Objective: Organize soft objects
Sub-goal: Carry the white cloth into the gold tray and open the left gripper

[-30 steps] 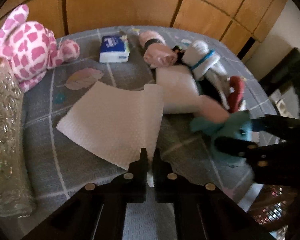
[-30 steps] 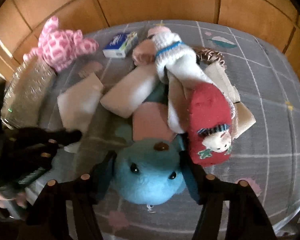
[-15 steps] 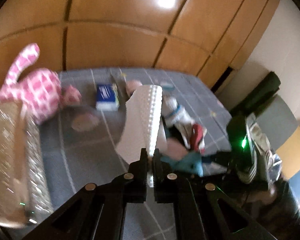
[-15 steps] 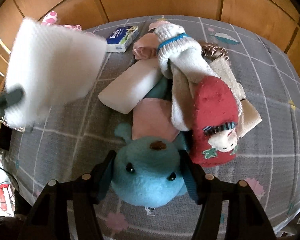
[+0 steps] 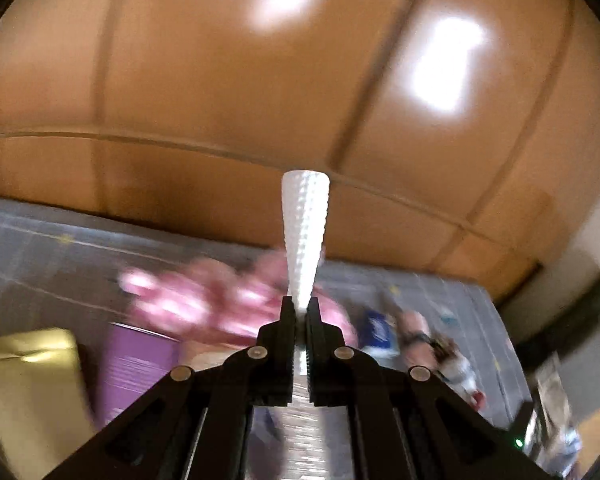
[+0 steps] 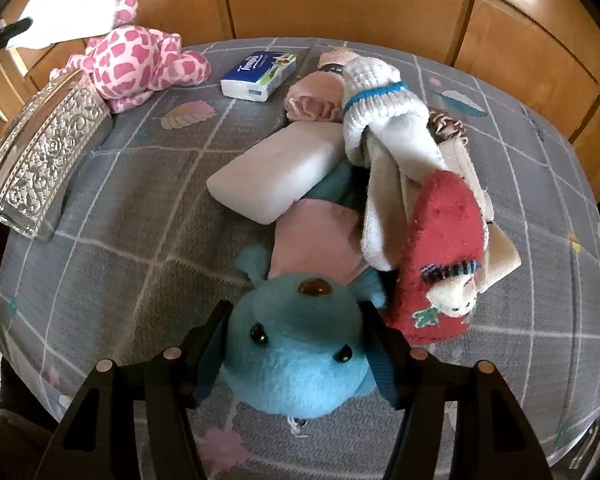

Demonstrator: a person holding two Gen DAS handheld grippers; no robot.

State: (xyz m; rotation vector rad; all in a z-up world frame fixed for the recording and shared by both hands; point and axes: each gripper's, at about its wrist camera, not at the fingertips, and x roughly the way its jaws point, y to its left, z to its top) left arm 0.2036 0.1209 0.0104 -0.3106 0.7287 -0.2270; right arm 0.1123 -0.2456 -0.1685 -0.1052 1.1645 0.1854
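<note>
My left gripper (image 5: 300, 304) is shut on a white paper towel (image 5: 305, 232), seen edge-on and lifted high above the table; the towel also shows at the far left of the right wrist view (image 6: 66, 10). My right gripper (image 6: 296, 320) has its fingers on both sides of the head of a blue plush toy (image 6: 296, 344) lying at the near edge of the grey tablecloth (image 6: 120, 208). Behind it lie a red sock (image 6: 440, 248), a white sock with a blue band (image 6: 384, 108), a pink cloth (image 6: 316, 236) and a white pillow-like pad (image 6: 280, 172).
A pink spotted plush (image 6: 136, 60) sits at the back left, blurred in the left wrist view (image 5: 220, 300). A tissue pack (image 6: 260, 74) lies beside it. An embossed glass box (image 6: 40, 152) stands at the left edge. Wooden panels (image 6: 340, 0) rise behind the table.
My left gripper lifted the paper towel off the table and swung it up and to the left. My right gripper stayed on the blue plush's head.
</note>
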